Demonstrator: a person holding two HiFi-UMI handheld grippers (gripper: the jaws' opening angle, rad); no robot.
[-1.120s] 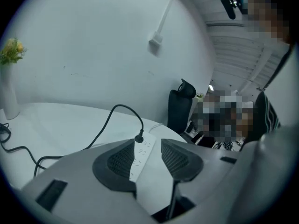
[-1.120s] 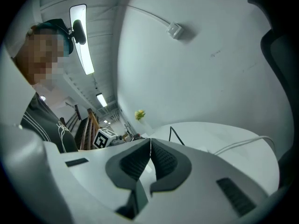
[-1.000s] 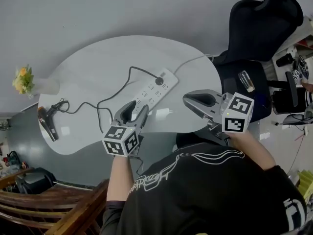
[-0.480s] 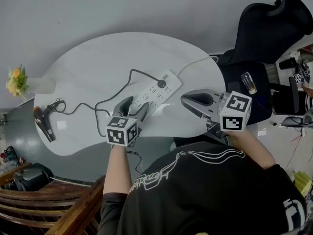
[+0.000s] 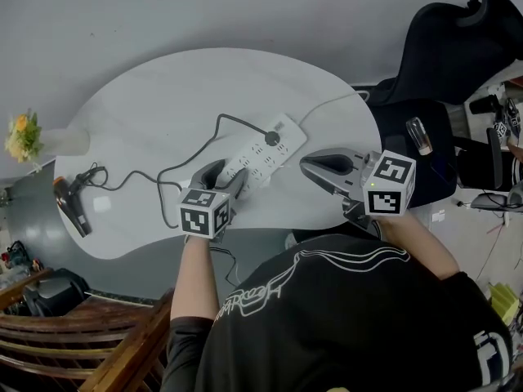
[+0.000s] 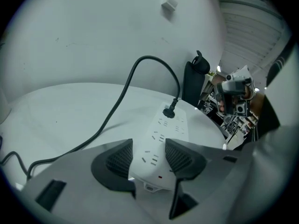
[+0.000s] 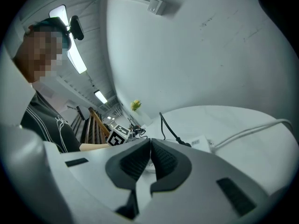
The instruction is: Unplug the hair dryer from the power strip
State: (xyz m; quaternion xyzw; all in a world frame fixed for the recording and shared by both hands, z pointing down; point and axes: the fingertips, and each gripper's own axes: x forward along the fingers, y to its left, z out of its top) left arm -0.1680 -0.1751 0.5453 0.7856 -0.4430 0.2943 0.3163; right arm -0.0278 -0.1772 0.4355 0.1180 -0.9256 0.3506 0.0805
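A white power strip (image 5: 263, 147) lies on the white oval table (image 5: 163, 96). A black plug (image 5: 272, 138) sits in a socket near its far end. Its black cord (image 5: 189, 163) runs left to the hair dryer (image 5: 72, 209) at the table's left edge. My left gripper (image 5: 229, 174) straddles the strip's near end. In the left gripper view the strip (image 6: 161, 139) fills the gap of the left gripper (image 6: 148, 150); its jaws have just been closing and the pads (image 6: 119, 160) meet its sides. The plug (image 6: 170, 112) stands beyond. My right gripper (image 5: 309, 167) hovers shut right of the strip, holding nothing (image 7: 150, 148).
A vase of flowers (image 5: 33, 137) stands at the table's far left. The strip's white cable (image 5: 327, 103) leads off the right edge toward a black office chair (image 5: 441, 47). Wooden furniture (image 5: 82, 341) sits at the lower left.
Both grippers have sunk toward the table. The left one has moved forward onto the strip's near end, and its jaws now sit on either side of it.
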